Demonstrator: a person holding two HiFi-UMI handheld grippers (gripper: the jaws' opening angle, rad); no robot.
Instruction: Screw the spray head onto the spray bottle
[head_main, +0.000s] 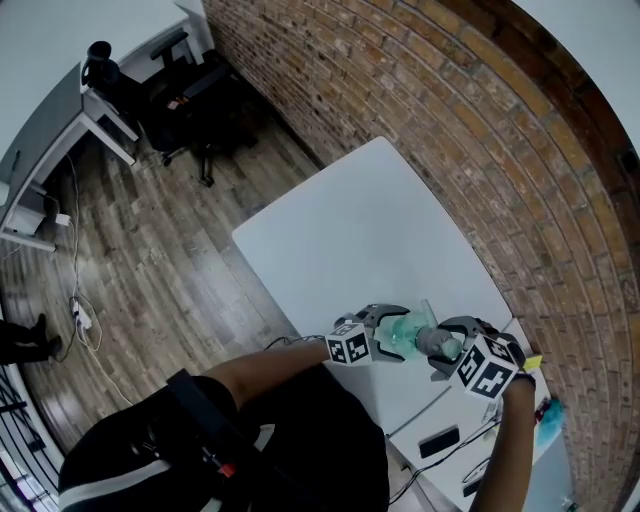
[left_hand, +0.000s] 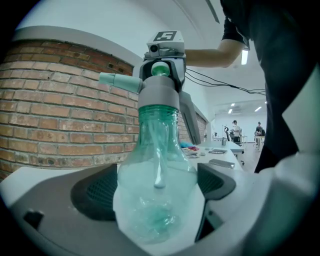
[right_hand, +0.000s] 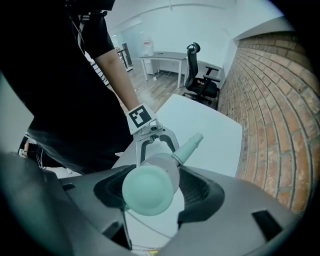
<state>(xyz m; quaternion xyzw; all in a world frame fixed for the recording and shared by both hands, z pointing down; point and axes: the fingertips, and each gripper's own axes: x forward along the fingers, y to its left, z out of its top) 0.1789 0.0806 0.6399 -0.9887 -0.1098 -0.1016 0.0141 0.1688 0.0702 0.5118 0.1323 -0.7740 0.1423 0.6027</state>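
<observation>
**Spray head seated on the bottle, tightening apparently under way**

The left tool (left_hand: 157, 189) is pinching the round belly of the clear green spray bottle (left_hand: 140, 170) between its two dark pads. It is holding the bottle in the air over the near part of the white bench (head_main: 350, 240). The right tool (right_hand: 152, 189) is gripping the grey spray head (right_hand: 160, 170) from the opposite end, with a jaw pressing in on either side of it. The head's pale green top is facing that tool's camera, and the nozzle (right_hand: 189, 146) is sticking out sideways toward the brick wall (right_hand: 280, 125).

In the left gripper view the head is sitting squarely over the bottle's neck. Its collar is meeting the shoulder with no gap showing, and the dip tube (left_hand: 160, 165) is hanging down inside the bottle.

Picking up both parts and lining them up are looking finished, and the head is looking at least partly threaded. Whether the collar is fully tight is not showing in any view. What is probably remaining is any last turning of the head against the held bottle, then letting go.
</observation>
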